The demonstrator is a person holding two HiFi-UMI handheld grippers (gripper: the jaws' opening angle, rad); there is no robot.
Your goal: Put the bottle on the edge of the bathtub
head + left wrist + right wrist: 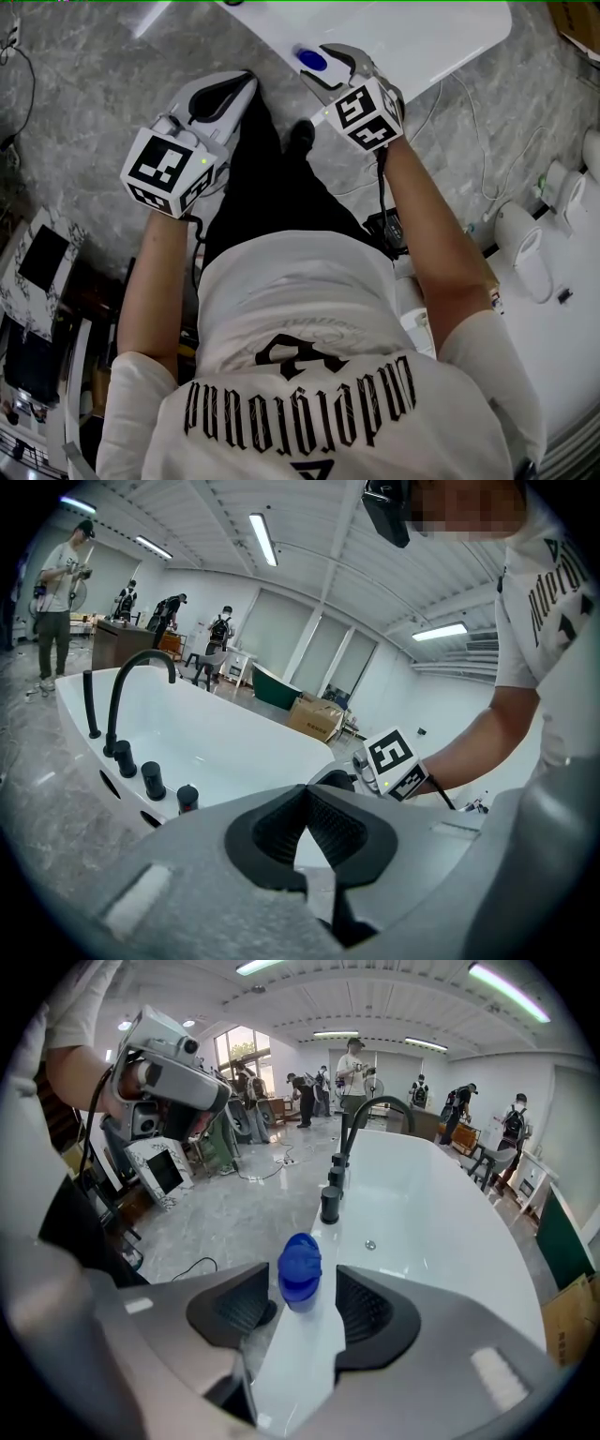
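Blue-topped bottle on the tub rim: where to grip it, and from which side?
I'd grip the bottle at its blue top, coming from above along the tub rim, just as the open right tongs straddle it. It stands upright, so the pads should meet its round sides.

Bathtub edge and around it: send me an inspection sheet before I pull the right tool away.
Surface: white bathtub rim, glossy.
Job's things: bottle, blue cap up, stands on the rim.
Clutter: nothing seen on the rim besides black tap fittings.
Grippers: right tool open, jaws either side of the bottle, pads clear of it; left tool shut, empty, apart from the tub.
Cables: white cable on the floor beside the tub; black lead from the right tool.
Surroundings: grey marble floor; people standing far behind.
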